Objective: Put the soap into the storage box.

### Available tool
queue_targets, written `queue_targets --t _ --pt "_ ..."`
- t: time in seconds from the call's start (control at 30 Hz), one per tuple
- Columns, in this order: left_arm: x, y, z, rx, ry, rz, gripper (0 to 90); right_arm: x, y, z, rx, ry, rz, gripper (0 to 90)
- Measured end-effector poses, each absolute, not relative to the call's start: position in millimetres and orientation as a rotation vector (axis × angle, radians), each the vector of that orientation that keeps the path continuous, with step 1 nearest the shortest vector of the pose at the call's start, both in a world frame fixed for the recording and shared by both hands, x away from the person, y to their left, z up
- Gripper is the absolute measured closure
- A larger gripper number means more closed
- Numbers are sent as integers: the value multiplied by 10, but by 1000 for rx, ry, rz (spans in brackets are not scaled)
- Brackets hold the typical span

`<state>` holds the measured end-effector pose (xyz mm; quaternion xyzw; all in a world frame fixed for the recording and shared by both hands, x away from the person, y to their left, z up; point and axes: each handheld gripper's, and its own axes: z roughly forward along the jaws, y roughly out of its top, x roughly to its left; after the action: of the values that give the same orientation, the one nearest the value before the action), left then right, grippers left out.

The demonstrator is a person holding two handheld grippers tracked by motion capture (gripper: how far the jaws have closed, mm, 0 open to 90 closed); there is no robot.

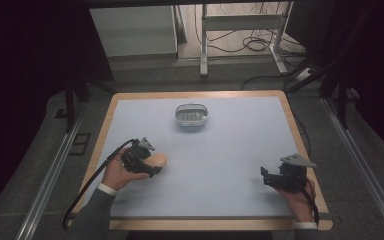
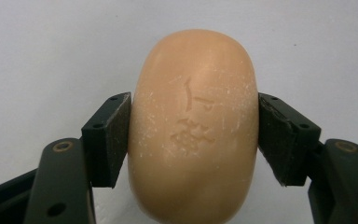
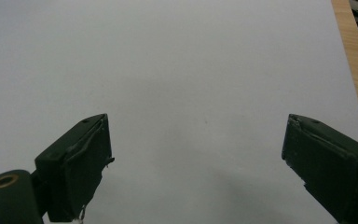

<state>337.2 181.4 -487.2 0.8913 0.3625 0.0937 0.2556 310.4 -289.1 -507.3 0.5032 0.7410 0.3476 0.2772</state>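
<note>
A pale blue mat on a wood-edged table (image 1: pixel 130 102) carries everything, and toward its far edge, near the middle, stands a small oval clear-plastic soap dish (image 1: pixel 191 115). Well to the right of that dish and nearer the person, the right gripper (image 1: pixel 266 176) hovers over bare mat with its jaws spread wide and nothing between them. Nearer and to the left of the dish, the left gripper (image 1: pixel 156 168) has its pads clamped on both sides of an oval tan soap bar (image 2: pixel 193 126) with stamped characters.
</note>
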Motion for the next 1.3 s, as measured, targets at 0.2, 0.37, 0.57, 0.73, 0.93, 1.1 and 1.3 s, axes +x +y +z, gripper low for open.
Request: queue_targets --t 0.2,0.37,0.57,0.73,0.93,1.1,1.3 --pt "3408 1780 -4856 2423 975 255 317 3104 -2893 -5073 1350 1987 931 81" --pt "3439 1735 -4830 2425 962 253 318 3104 -2893 -5072 1350 1990 929 81" --pt "3476 1699 -4778 2425 952 263 318 3101 -2891 -5067 1347 1988 931 81" --pt "3489 1675 -4709 2419 937 283 318 3101 -2896 -5065 1349 1983 933 81" --pt "3507 1648 -4663 2419 930 292 318 3099 -2897 -5063 1348 1984 933 81" --pt "3531 1635 -4645 2420 925 290 318 3102 -2901 -5066 1351 1982 932 81" --pt "3588 1640 -4642 2417 934 284 318 3103 -2897 -5068 1349 1984 927 81"
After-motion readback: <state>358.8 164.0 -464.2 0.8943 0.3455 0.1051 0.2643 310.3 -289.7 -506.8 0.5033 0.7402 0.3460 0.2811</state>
